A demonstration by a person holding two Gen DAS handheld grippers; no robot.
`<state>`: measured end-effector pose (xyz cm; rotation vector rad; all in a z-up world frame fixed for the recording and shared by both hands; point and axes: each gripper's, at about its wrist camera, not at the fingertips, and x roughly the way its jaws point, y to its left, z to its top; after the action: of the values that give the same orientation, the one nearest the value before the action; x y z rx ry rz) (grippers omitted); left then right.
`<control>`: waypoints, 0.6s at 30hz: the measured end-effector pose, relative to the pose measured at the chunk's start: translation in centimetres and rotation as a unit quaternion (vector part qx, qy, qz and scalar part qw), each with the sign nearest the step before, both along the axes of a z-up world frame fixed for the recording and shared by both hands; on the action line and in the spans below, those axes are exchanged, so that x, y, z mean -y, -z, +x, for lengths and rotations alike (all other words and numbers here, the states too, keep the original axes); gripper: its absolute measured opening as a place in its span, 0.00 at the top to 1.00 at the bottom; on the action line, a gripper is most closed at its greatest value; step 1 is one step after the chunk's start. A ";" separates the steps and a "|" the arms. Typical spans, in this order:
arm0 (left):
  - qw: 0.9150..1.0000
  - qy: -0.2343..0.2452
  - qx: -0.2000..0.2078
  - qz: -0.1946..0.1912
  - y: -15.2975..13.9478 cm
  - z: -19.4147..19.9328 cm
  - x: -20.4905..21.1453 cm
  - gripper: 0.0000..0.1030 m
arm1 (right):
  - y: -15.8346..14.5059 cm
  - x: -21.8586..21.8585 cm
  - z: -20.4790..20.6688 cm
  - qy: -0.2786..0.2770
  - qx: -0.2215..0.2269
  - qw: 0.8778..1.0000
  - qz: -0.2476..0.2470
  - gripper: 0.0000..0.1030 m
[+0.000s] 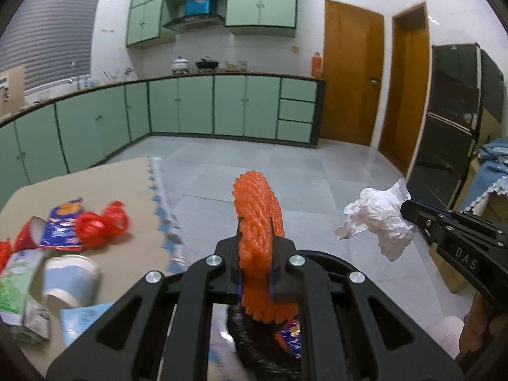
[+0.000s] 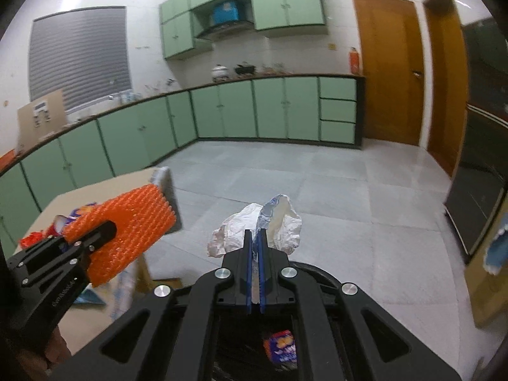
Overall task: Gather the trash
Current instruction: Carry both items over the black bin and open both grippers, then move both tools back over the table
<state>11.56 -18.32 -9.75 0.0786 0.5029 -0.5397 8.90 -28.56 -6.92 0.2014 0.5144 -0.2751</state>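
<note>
My left gripper (image 1: 256,222) is shut on an orange knobbly foam net (image 1: 257,222) and holds it in the air beside the table; the net also shows in the right wrist view (image 2: 133,231). My right gripper (image 2: 256,233) is shut on a crumpled white paper wad (image 2: 254,225), also seen in the left wrist view (image 1: 377,219). Below both grippers a black-lined bin (image 2: 254,333) holds a red and blue snack wrapper (image 2: 281,346). On the cardboard-topped table (image 1: 104,181) lie a red plastic bag (image 1: 101,222), a paper cup (image 1: 70,281) and several wrappers.
Green kitchen cabinets (image 1: 190,108) run along the far wall. Two wooden doors (image 1: 352,76) stand at the right, with a black cabinet (image 1: 454,120) beside them. Grey tiled floor (image 1: 285,165) lies between. A cardboard box with blue cloth (image 1: 489,171) is at far right.
</note>
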 end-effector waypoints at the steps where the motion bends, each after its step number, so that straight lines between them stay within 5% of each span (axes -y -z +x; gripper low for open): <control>1: 1.000 0.003 -0.003 0.001 0.4 0.1 0.6 0.91 | 0.4 0.6 -0.1 0.006 -0.005 1.000 0.002 0.97; 12: 0.999 0.030 -0.027 0.017 3.4 1.7 4.6 0.90 | 3.7 3.7 0.6 0.032 -0.035 0.999 0.023 0.97; 18: 0.999 0.030 -0.036 0.022 4.1 2.8 5.0 0.71 | 5.0 4.3 0.9 0.046 -0.051 0.997 0.035 0.88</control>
<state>14.40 -23.34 -13.90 0.1166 0.5836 -0.5920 9.80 -32.83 -11.94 0.2801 0.6178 -0.3595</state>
